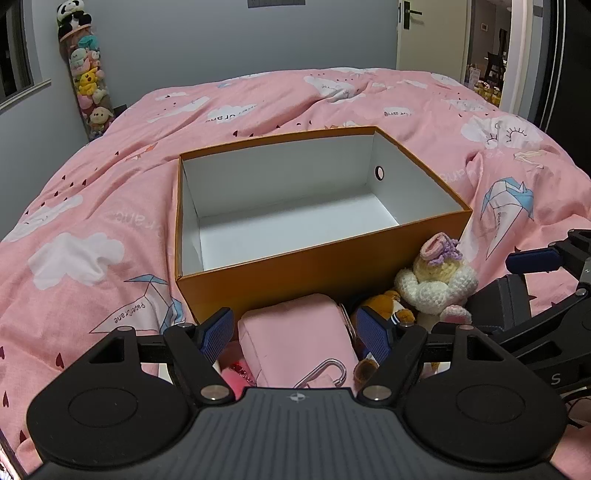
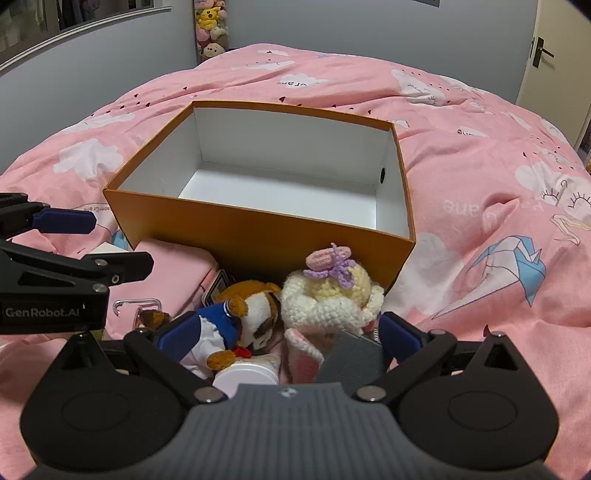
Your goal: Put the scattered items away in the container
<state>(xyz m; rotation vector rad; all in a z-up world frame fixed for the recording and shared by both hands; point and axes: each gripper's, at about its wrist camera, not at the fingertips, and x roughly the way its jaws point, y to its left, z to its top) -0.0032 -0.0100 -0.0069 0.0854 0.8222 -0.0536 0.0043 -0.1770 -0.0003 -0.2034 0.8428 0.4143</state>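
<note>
An empty orange box with a white inside stands open on the pink duvet; its near wall faces both views. In front of it lies a heap of items. My left gripper is open, its fingers on either side of a pink pouch with a metal carabiner, not pressing on it. My right gripper is open around a brown plush dog in blue and a white crochet doll. A grey box and a white-capped tube lie low between its fingers.
The pink duvet covers the whole bed in soft folds. A clear tube of plush toys stands against the far wall on the left. A door is at the back right. A blue finger of my left gripper shows left of the heap.
</note>
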